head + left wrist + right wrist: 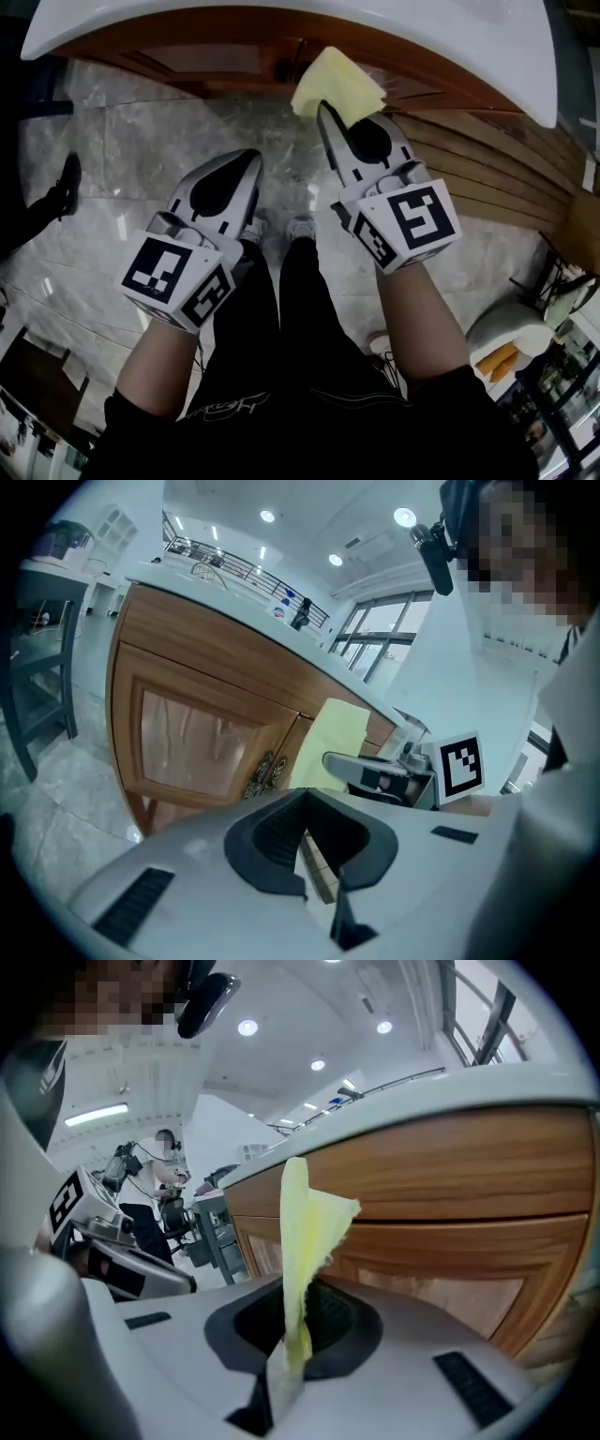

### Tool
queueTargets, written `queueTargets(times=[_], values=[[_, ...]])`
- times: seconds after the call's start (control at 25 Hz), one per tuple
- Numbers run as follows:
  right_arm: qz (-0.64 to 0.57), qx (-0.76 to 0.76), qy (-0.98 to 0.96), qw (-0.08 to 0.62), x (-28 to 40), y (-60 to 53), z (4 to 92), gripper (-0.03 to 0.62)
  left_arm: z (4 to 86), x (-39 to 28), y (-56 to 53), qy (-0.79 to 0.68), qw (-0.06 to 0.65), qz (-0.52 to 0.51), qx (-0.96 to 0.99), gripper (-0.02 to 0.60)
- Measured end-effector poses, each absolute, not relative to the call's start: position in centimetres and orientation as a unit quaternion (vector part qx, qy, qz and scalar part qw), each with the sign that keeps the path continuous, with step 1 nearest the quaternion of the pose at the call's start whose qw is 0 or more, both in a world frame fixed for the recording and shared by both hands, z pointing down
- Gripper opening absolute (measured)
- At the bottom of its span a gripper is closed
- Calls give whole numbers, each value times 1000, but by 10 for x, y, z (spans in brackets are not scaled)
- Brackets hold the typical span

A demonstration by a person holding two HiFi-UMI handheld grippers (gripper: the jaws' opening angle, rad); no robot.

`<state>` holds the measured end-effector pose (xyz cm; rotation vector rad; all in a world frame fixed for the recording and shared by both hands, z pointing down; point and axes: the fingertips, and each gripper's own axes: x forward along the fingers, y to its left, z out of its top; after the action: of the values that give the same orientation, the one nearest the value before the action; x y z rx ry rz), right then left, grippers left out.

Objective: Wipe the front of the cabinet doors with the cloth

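Floor: glossy grey veined marble tiles [122, 150].
Ceiling: white, with round recessed lights [405, 517].
Windows: tall dark-framed windows [380, 635], bright with daylight.
Counter: white curved countertop [281, 23].
Far left: possibly a dark chair [28, 700].

Cabinet doors [192, 59] stand under the countertop's [281, 33] front edge, with the floor [131, 178] before them. The cloth [336, 86] stands between the right gripper's [324, 111] jaws, just before the doors; contact unclear. The left gripper [251, 157] is left of it, farther from the doors.
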<state>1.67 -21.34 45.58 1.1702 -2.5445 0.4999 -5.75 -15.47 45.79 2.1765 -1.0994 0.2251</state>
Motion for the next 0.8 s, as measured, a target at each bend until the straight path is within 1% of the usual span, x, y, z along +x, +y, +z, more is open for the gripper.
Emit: queueTargets(times=[0.36, 0.6, 0.8], values=[[174, 404, -886, 149, 15, -231, 476, 41, 470, -53, -154, -444, 352, 91, 819, 6], [127, 397, -889, 189, 7, -234, 484, 41, 473, -52, -155, -451, 354, 90, 814, 6], [120, 405, -883, 207, 11, -242, 493, 41, 478, -54, -156, -463, 358, 89, 806, 6]])
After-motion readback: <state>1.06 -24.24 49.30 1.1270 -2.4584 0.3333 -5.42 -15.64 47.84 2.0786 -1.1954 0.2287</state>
